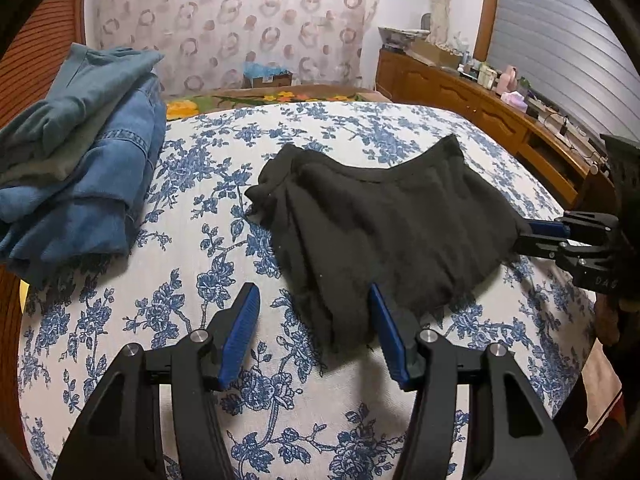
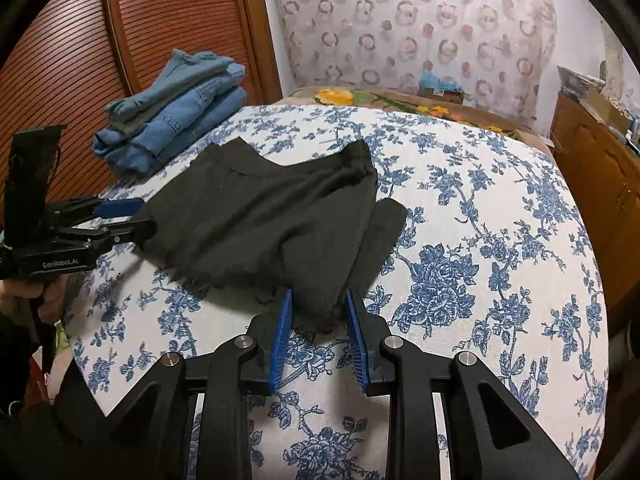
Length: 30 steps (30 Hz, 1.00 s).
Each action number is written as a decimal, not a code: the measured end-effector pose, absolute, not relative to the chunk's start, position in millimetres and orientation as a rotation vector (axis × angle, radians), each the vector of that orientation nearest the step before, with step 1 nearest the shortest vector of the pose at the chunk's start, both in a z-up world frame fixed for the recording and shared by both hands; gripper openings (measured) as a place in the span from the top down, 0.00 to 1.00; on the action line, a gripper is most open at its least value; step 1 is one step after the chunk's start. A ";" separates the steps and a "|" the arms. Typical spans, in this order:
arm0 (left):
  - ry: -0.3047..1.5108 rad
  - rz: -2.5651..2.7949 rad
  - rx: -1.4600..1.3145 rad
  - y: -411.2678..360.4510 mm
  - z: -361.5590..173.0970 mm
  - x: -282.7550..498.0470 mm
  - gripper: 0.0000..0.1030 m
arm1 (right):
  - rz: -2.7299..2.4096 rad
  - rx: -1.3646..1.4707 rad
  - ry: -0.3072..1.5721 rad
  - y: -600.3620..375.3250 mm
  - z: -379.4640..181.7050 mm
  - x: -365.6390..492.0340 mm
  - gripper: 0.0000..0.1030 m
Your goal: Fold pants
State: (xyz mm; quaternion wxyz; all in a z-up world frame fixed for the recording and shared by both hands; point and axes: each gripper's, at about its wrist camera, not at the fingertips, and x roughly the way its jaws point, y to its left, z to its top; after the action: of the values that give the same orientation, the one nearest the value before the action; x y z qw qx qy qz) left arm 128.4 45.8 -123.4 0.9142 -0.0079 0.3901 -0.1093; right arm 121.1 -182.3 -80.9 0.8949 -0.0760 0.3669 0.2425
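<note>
Black pants [image 1: 384,224] lie mid-frame on the bed [image 1: 400,420], folded to a compact wad needing one last tidy; my left claw [image 1: 314,334] and right claw [image 2: 318,340] both released at its near hem.

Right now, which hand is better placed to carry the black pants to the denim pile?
Left, probably: the left gripper reaches the black pants on the side nearest the denim pile; the right gripper straddles the far corner.
</note>
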 end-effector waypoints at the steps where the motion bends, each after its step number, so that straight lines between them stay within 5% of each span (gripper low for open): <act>1: 0.806 -0.224 -0.016 45.1 -123.8 129.3 0.44 | 0.505 -0.165 0.761 -182.1 -81.4 121.6 0.73; 2: 0.808 -0.222 -0.013 45.0 -124.9 129.7 0.43 | 0.503 -0.175 0.762 -181.0 -82.1 122.2 0.73; 4: 0.815 -0.220 -0.004 43.8 -128.4 131.1 0.43 | 0.509 -0.197 0.755 -179.9 -82.1 121.8 0.90; 14: 0.814 -0.228 -0.012 44.8 -130.3 131.8 0.41 | 0.491 -0.192 0.735 -199.3 -68.3 114.1 0.93; 30: 0.799 -0.210 -0.009 43.6 -128.2 127.0 0.41 | 0.515 -0.116 0.731 -200.8 -65.7 111.9 0.70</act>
State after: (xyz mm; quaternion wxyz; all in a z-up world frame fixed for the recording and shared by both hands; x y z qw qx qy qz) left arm 127.0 43.6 -128.2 0.9158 -0.0043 0.3884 -0.1020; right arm 111.9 -200.8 -65.7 0.9001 -0.0562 0.3531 0.2488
